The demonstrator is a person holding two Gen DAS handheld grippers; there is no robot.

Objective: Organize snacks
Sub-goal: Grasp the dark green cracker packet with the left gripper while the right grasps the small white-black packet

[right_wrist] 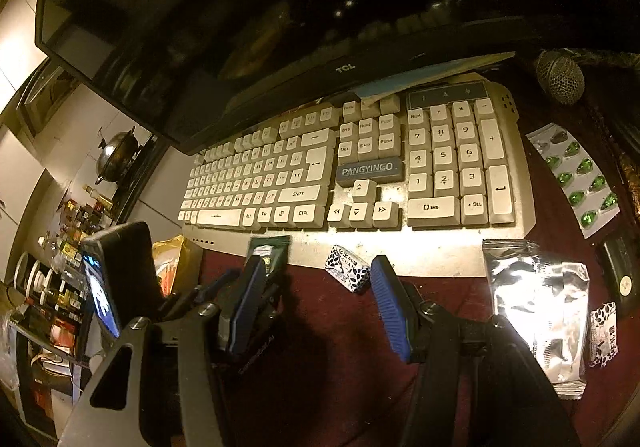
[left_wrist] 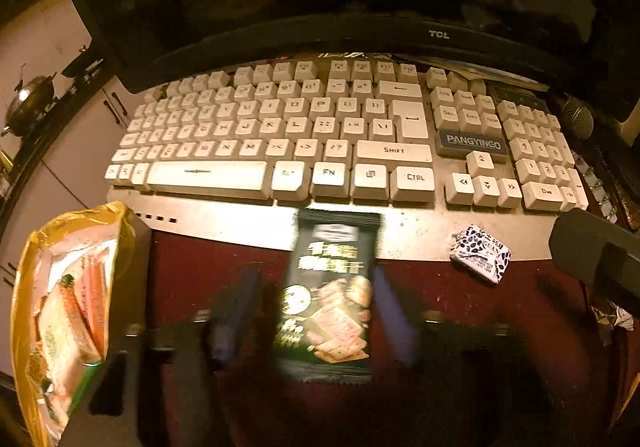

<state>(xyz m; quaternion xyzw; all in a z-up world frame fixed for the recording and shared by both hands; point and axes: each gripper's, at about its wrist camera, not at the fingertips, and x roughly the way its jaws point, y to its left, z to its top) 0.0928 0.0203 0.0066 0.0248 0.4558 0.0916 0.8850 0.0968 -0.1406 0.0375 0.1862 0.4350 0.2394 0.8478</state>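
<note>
1. A dim, amber-lit room: a dark red tabletop [left_wrist: 440, 307] carries a white keyboard [left_wrist: 320, 135] below a black monitor [left_wrist: 320, 7].
2. The left claw [left_wrist: 318, 311] is blurred; its fingers stand either side of a dark cracker pack [left_wrist: 332, 287], and I cannot tell whether they pinch it or only flank it. The pack's far end lies over the keyboard's front edge.
3. The right claw [right_wrist: 320, 299] is spread wide and empty, hovering over the tabletop just short of a small spotted sweet [right_wrist: 348, 267].
4. To do this step well, I judge the left claw should close across the pack's middle, squeeze lightly so the crackers do not break, then carry it to the open yellow bag [left_wrist: 68, 307] at left.
5. Only the left view shows inside the bag, where other snacks lie.
6. Only the right view shows a silver pouch [right_wrist: 536, 307], a second spotted sweet [right_wrist: 604, 331] and a green pill strip [right_wrist: 576, 175] at the right.
</note>
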